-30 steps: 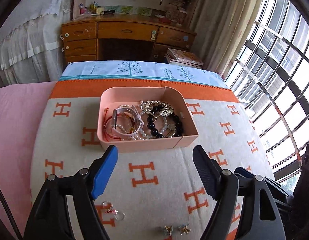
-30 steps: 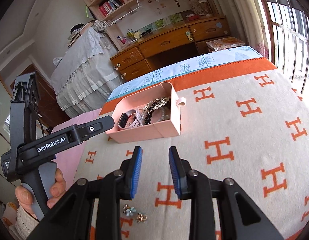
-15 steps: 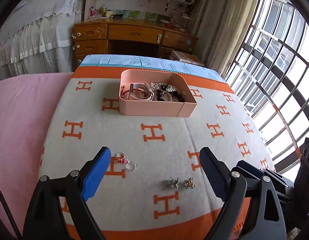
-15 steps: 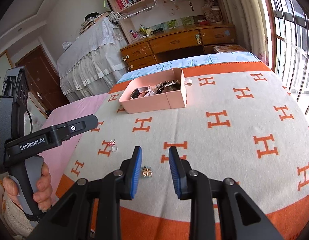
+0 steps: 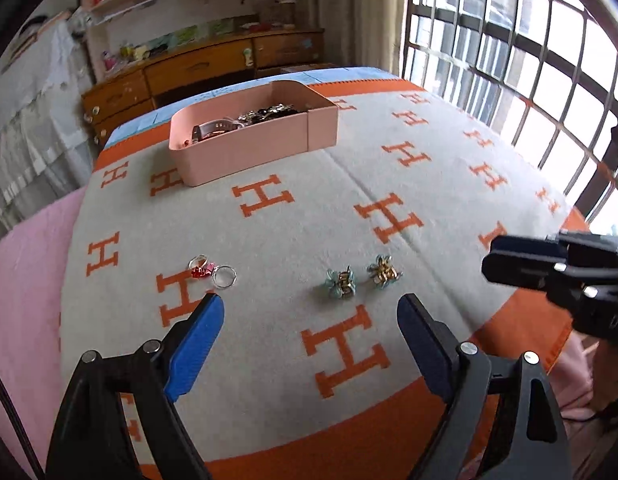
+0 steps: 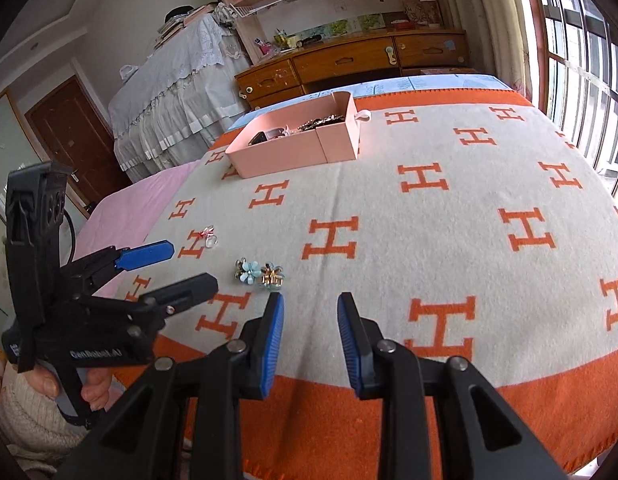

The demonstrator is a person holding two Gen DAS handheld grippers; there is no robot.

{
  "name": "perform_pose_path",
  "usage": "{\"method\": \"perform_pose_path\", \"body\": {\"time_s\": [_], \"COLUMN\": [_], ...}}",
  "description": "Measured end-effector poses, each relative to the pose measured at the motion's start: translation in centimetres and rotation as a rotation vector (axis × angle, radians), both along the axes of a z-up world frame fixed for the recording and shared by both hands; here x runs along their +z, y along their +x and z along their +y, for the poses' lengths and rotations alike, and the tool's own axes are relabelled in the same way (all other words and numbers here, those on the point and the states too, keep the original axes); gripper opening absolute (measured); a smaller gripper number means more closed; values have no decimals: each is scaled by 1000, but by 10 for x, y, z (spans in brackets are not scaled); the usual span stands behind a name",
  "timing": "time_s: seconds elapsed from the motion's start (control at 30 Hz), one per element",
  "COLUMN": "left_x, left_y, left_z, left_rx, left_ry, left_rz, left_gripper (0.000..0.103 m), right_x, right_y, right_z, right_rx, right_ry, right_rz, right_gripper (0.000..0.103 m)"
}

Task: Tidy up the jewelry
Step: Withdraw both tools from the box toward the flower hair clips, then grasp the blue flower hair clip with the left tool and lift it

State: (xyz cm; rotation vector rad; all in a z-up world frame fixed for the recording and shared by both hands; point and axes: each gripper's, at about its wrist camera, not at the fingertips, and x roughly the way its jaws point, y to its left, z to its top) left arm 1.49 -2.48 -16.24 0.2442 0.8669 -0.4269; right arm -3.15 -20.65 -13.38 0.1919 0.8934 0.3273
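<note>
Jewelry lies loose on a bed spread with a cream blanket (image 5: 349, 184) printed with orange H letters. 2 flower-shaped clips (image 5: 341, 282) sit side by side near the blanket's near edge, and 2 rings (image 5: 224, 276) with a small red charm rest to their left, well apart from them. Farther back stands a pink box (image 5: 249, 152) already holding a watch, beads and other pieces. The left gripper (image 5: 309, 312) hovers over the clips with its jaws spread wide, having just narrowed slightly, and nothing sits between them. The right gripper (image 6: 309, 312) hangs just beside the clips, its blue pads (image 6: 274, 332) only partly apart and empty.
</note>
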Motion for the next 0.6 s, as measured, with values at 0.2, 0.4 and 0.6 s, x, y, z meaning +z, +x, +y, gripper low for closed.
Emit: {"method": "perform_pose_path", "body": {"time_s": [0.2, 0.4, 0.6], "left_x": [-16, -15, -16], "left_y": [10, 28, 32], "left_z": [-12, -14, -18], "left_rx": [-99, -148, -222], "left_ry": [89, 87, 44], "left_rz": [18, 33, 65], "left_gripper": [50, 41, 41], "right_x": [-7, -10, -14], "right_y": [-1, 2, 5], "right_z": [-1, -1, -1], "right_rx": [10, 17, 15], "right_ry": [3, 9, 3], "right_rz": [14, 19, 27], "right_gripper": [28, 28, 28]}}
